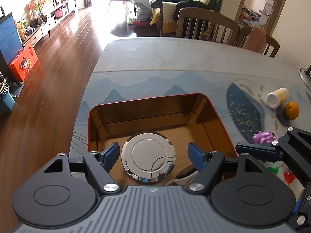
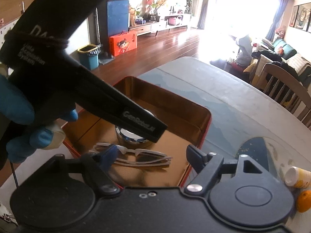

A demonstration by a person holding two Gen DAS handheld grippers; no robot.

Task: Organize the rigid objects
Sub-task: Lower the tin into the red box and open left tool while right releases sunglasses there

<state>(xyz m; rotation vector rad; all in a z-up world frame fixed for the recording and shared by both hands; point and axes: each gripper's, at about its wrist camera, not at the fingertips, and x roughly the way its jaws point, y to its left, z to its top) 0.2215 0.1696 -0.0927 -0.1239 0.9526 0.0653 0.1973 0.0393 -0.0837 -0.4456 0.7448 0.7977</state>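
A red tin box (image 1: 194,95) with a gold inside stands on the table; it also shows in the right wrist view (image 2: 206,116). A shiny round metal container (image 1: 148,157) lies in it, partly hidden in the right wrist view (image 2: 132,138) by the left gripper's body. White-framed glasses (image 2: 136,156) lie in the box near the front. My left gripper (image 1: 153,153) is open above the metal container, holding nothing. My right gripper (image 2: 150,155) is open above the glasses, holding nothing.
A white and yellow bottle (image 1: 277,97) lies on its side beside an orange (image 1: 291,110) to the right of the box. A purple toy (image 1: 263,136) and small coloured pieces (image 1: 287,176) lie near the right gripper. Chairs (image 1: 206,24) stand at the table's far side.
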